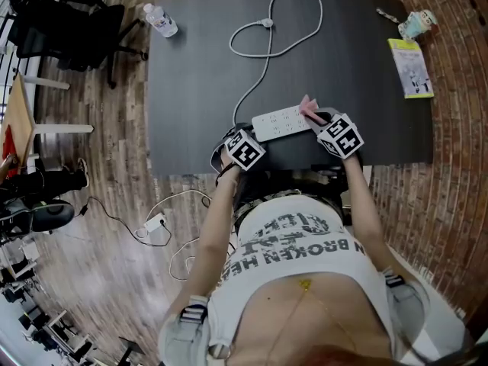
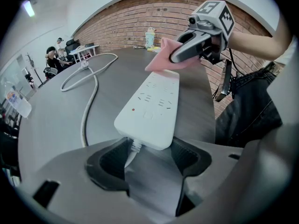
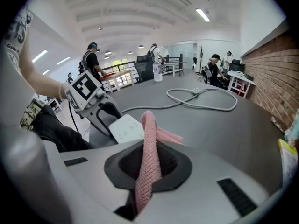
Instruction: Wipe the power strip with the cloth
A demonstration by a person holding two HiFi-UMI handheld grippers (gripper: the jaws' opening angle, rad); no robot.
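our left tongs (image 2: 149, 155) clamp the 9 o'clock end of the power strip (image 2: 150, 104), our right tongs (image 3: 148, 166) pinch the pink cloth (image 3: 149, 134) at its 3 o'clock end, so wiping seems barely begun.

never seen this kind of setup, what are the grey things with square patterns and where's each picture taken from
No robot: a person holds a grey two-jaw gripper in each hand; the patterned cubes belong to them. The top-down picture is from a camera on the person's head; the other two are from cameras riding on each gripper, looking along its jaws. On the dark grey table lie a white rectangular power strip with a white cord and a clear plastic water bottle. The left gripper is closed on the strip's cord end. The right gripper pinches a pink knitted cloth at the strip's other end.
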